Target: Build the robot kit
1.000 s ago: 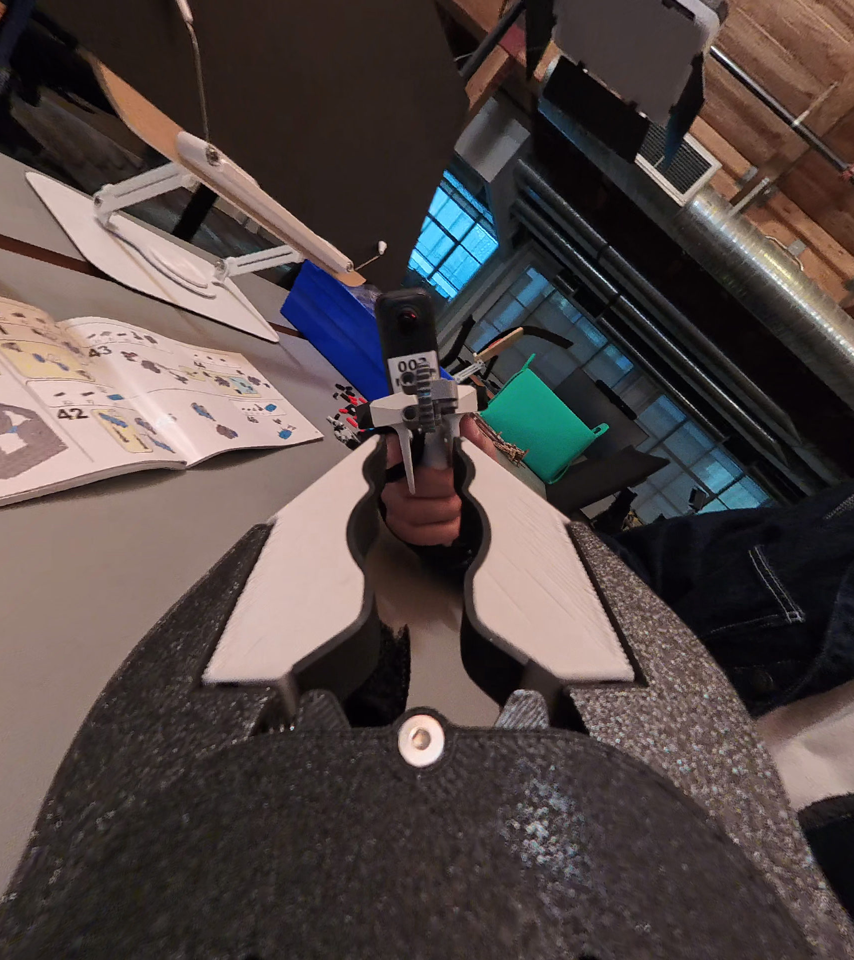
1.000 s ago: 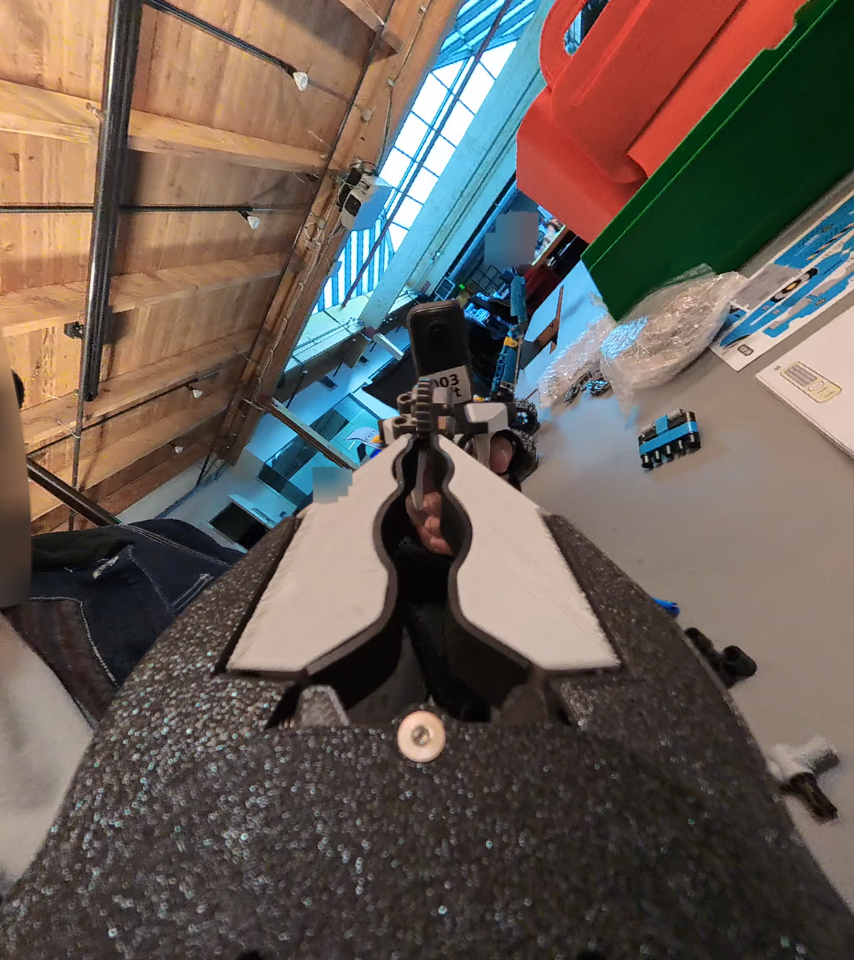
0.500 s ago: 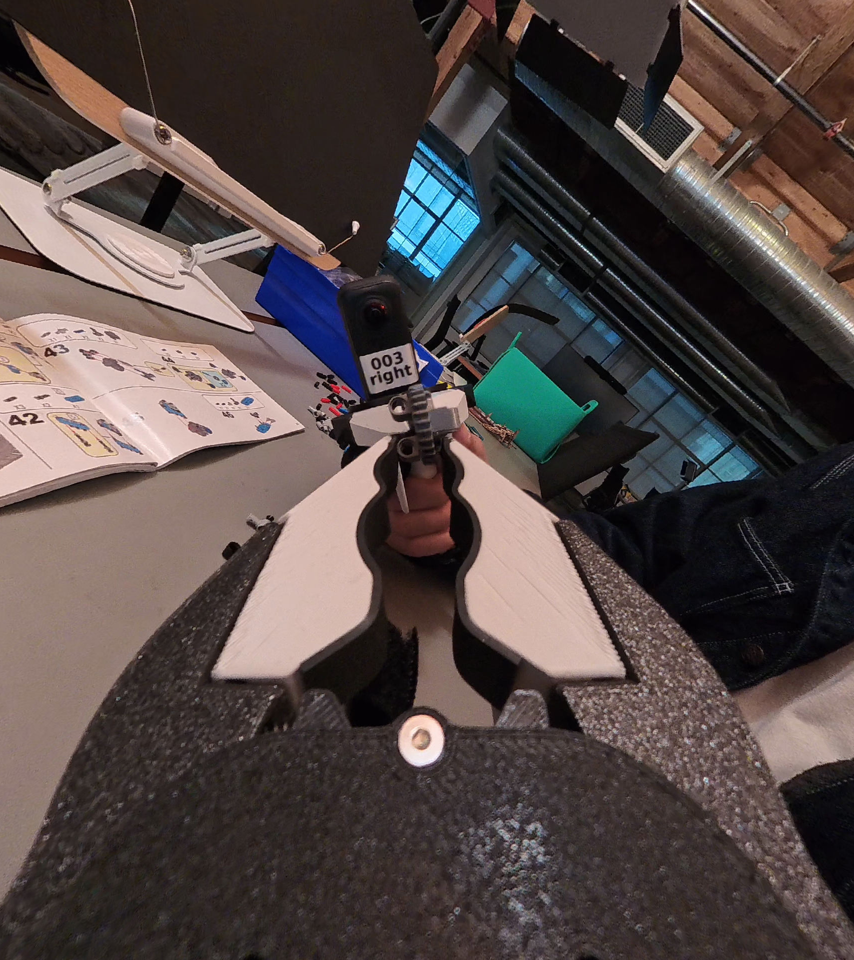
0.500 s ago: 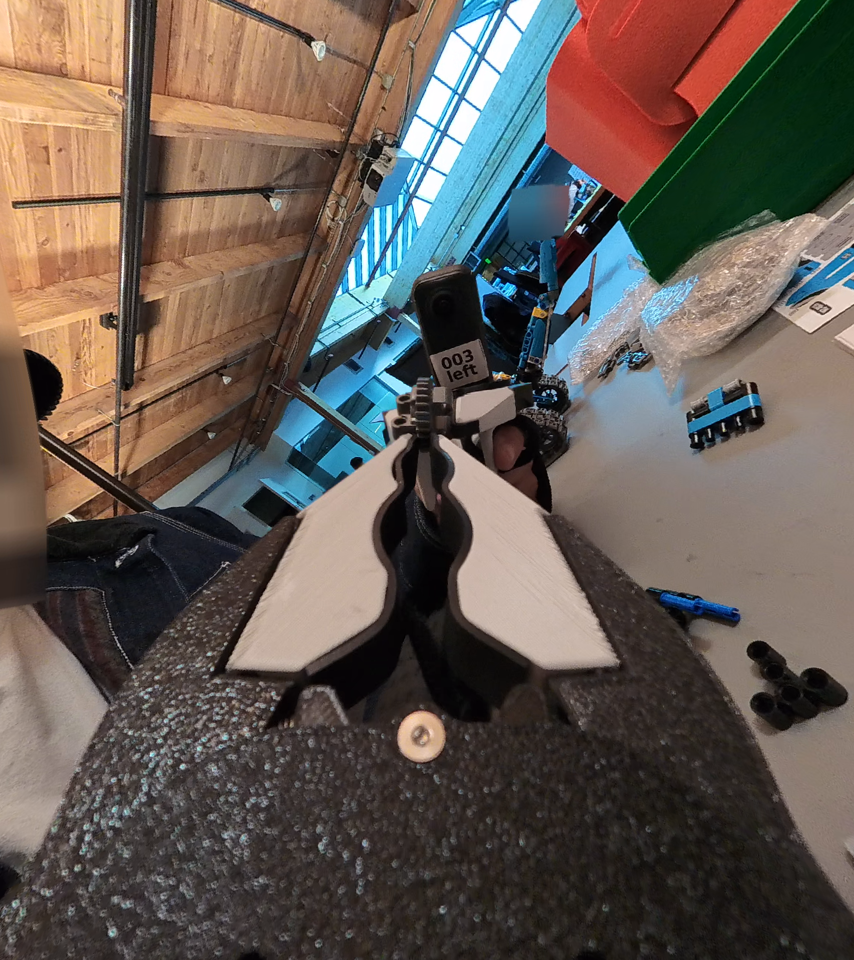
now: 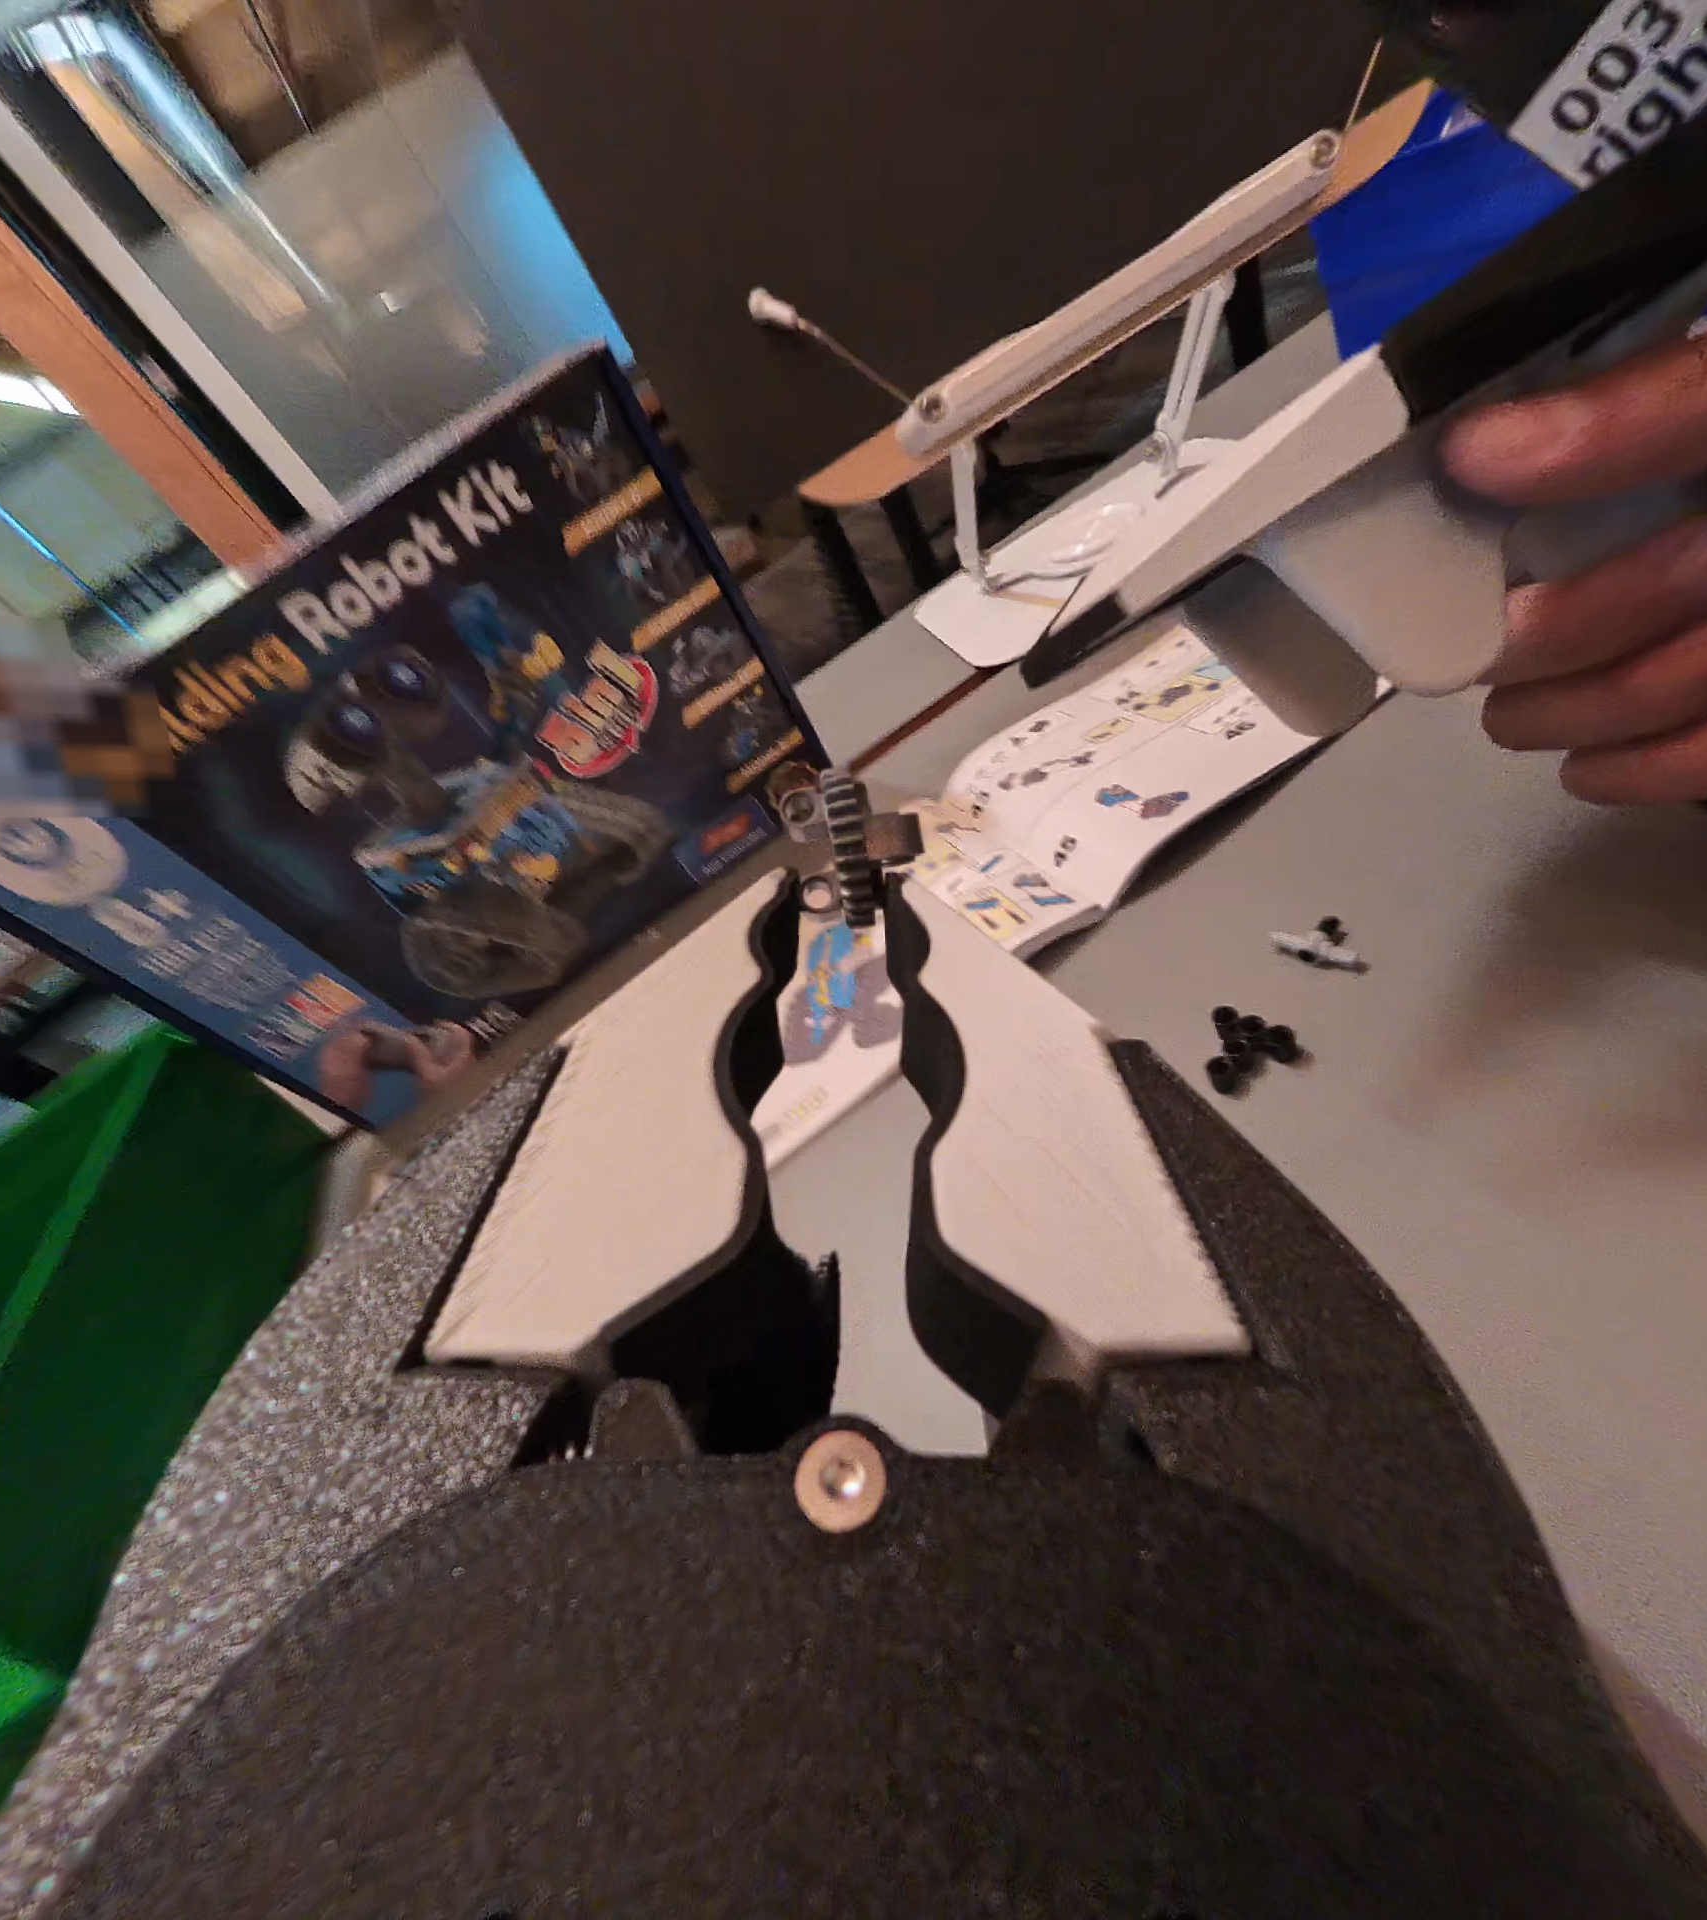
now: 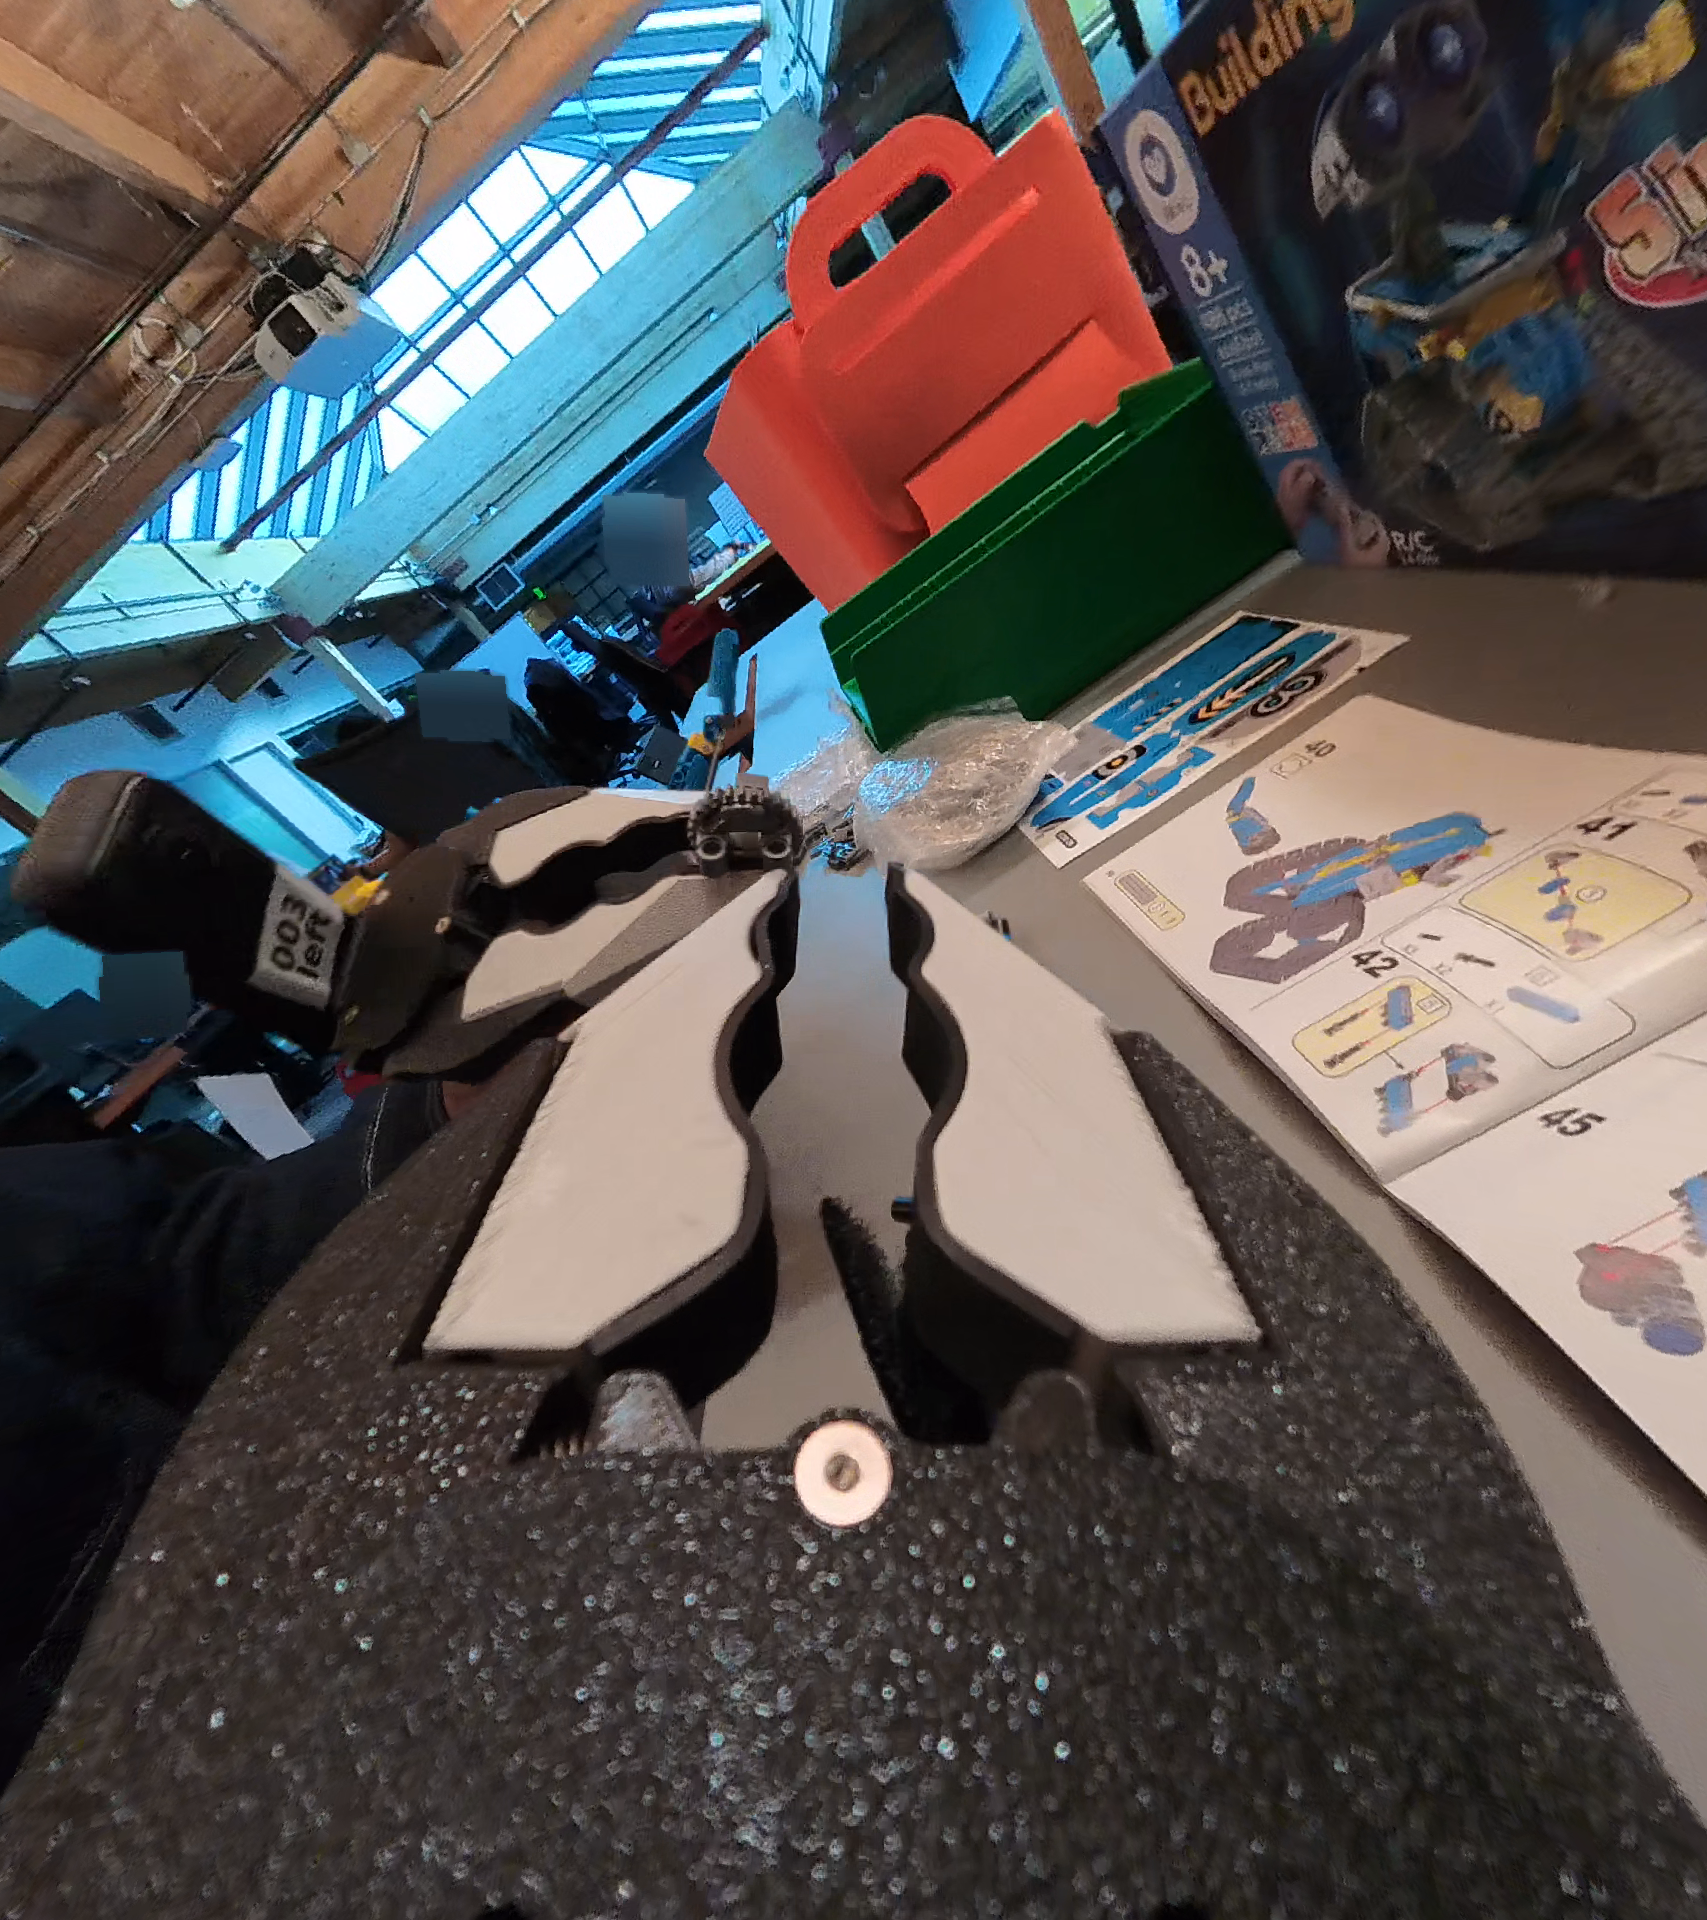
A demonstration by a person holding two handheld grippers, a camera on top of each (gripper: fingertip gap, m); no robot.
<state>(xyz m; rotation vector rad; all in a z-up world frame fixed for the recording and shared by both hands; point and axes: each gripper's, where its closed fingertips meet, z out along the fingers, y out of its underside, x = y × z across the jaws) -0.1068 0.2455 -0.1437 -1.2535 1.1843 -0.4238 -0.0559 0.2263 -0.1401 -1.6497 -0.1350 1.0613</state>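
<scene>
My left gripper [image 5: 841, 891] is shut on a small gear assembly [image 5: 844, 847]: a black toothed wheel with grey beam pieces, held at the fingertips above the grey table [image 5: 1451, 1195]. In the right wrist view the left gripper [image 6: 724, 847] shows at the left, with the gear assembly [image 6: 740, 826] in its tips. My right gripper [image 6: 838, 883] is open and empty, its tips just right of that assembly and apart from it. In the left wrist view a hand [image 5: 1659, 644] holds the right gripper's grey handle [image 5: 1348, 540] at the upper right.
An open instruction booklet [image 6: 1451, 987] [image 5: 1067, 821] lies on the table. A dark blue kit box [image 5: 433, 779] [image 6: 1503, 260] stands behind it. A green bin [image 6: 1036, 561], an orange bin [image 6: 932, 343], a plastic bag [image 6: 942, 779], a sticker sheet [image 6: 1202, 707] and black connectors [image 5: 1249, 1044] are nearby. About 6 centimetres separates my left fingertips from my right.
The two grippers faced each other with the gear assembly between their tips. The right gripper has opened and come off it. Both have swung towards the box and booklet; the left keeps the assembly.
</scene>
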